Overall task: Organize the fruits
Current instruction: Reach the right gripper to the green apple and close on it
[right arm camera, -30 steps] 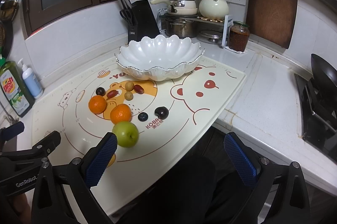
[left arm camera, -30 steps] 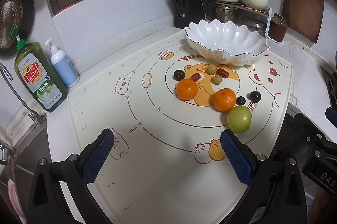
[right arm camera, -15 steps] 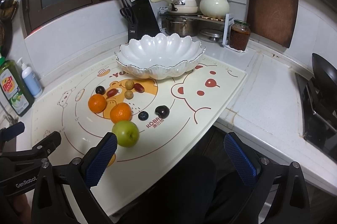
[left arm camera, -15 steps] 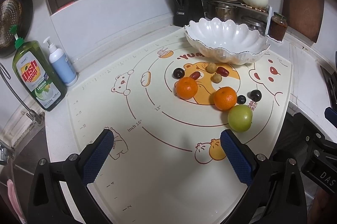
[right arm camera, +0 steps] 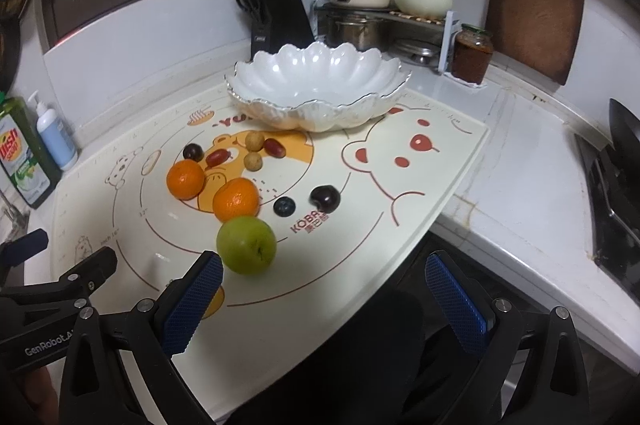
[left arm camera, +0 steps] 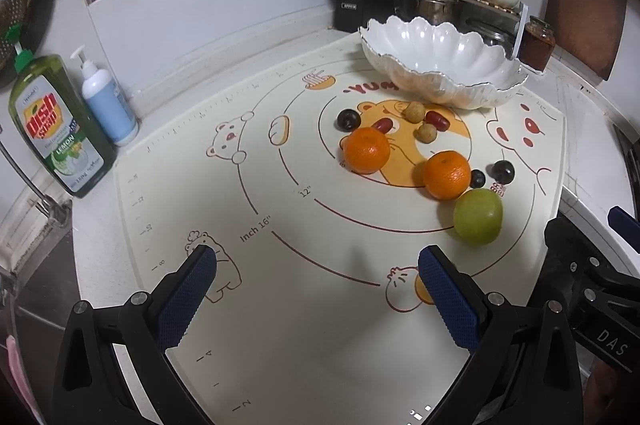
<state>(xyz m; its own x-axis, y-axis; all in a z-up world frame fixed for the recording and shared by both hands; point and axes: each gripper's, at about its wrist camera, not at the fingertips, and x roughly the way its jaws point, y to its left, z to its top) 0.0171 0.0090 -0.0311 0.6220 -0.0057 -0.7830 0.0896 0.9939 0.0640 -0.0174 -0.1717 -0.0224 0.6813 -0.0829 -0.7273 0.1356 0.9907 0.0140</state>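
A white scalloped bowl [left arm camera: 440, 65] [right arm camera: 320, 93] stands empty at the back of a printed mat [left arm camera: 280, 225] [right arm camera: 400, 209]. In front of it lie two oranges [left arm camera: 367, 150] [right arm camera: 235, 200], a green apple [left arm camera: 477, 216] [right arm camera: 246, 245], dark plums [right arm camera: 325, 198], a blueberry [right arm camera: 284, 206], red dates [right arm camera: 275, 146] and small tan fruits [right arm camera: 254, 140]. My left gripper [left arm camera: 318, 291] hangs open over the mat's near part, well short of the fruit. My right gripper [right arm camera: 324, 293] is open too, its left finger close below the apple, nothing held.
Dish soap bottle [left arm camera: 54, 129] and a pump bottle [left arm camera: 108, 101] stand at the left by the sink. A knife block [right arm camera: 280, 13], pots on a rack [right arm camera: 360, 25], a jar [right arm camera: 472, 53] and a cutting board [right arm camera: 532, 5] line the back. A stove [right arm camera: 616, 193] is at the right.
Both grippers have crept slightly forward toward the fruit; the apple now sits closer to the right gripper's left finger. Nothing was grasped.
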